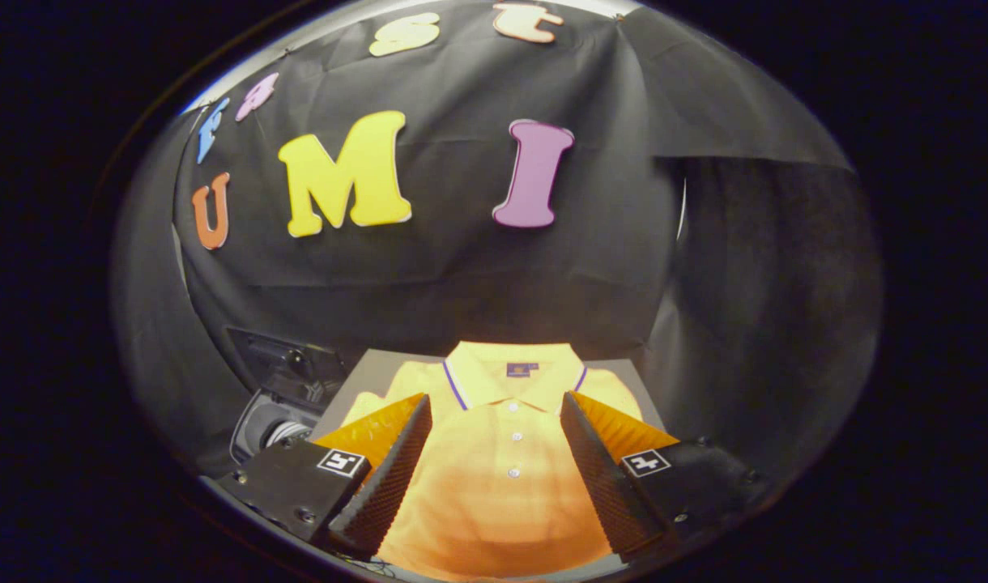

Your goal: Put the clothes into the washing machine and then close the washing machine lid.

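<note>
A folded yellow-orange polo shirt (502, 453) with a striped collar and white buttons lies flat on a grey table (372, 368), collar away from me. My gripper (494, 405) hovers over it, open wide, with the button placket showing between the two fingers (397, 461). Nothing is held between them. To the left of the table stands the washing machine (279, 405), its dark lid (287, 360) raised and the round drum opening visible just beyond my left finger.
Black cloth walls close in the booth behind the table and on both sides. The table's grey surface shows as narrow margins around the shirt, and the washing machine sits close against its left edge.
</note>
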